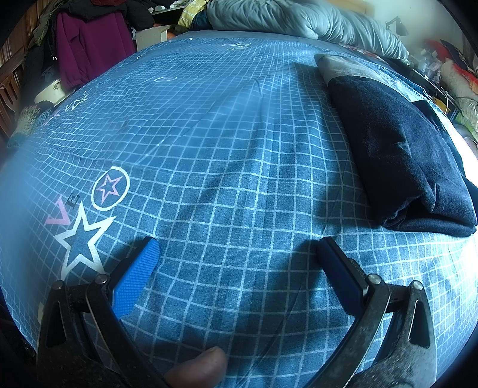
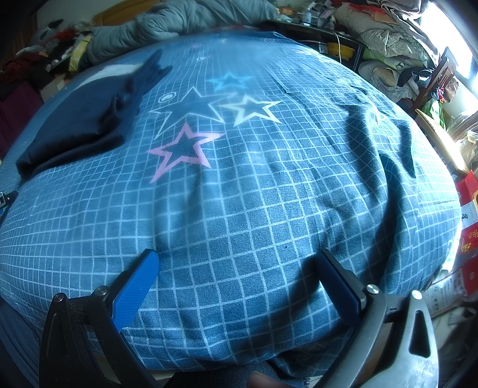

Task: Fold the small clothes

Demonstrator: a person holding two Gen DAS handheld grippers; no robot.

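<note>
A folded dark navy garment [image 1: 400,149] with a grey part at its far end lies on the blue checked bedsheet [image 1: 224,149], to the right in the left wrist view. It also shows at the upper left in the right wrist view [image 2: 80,125]. My left gripper [image 1: 237,247] is open and empty, low over the sheet, left of the garment's near end. My right gripper [image 2: 237,258] is open and empty over bare sheet [image 2: 254,194], well to the right of the garment.
A grey-green quilt [image 1: 298,18] is bunched at the head of the bed. A purple garment [image 1: 89,47] hangs beyond the left edge. Piled bedding and clutter [image 2: 397,38] and boxes [image 2: 466,223] stand past the bed's right edge.
</note>
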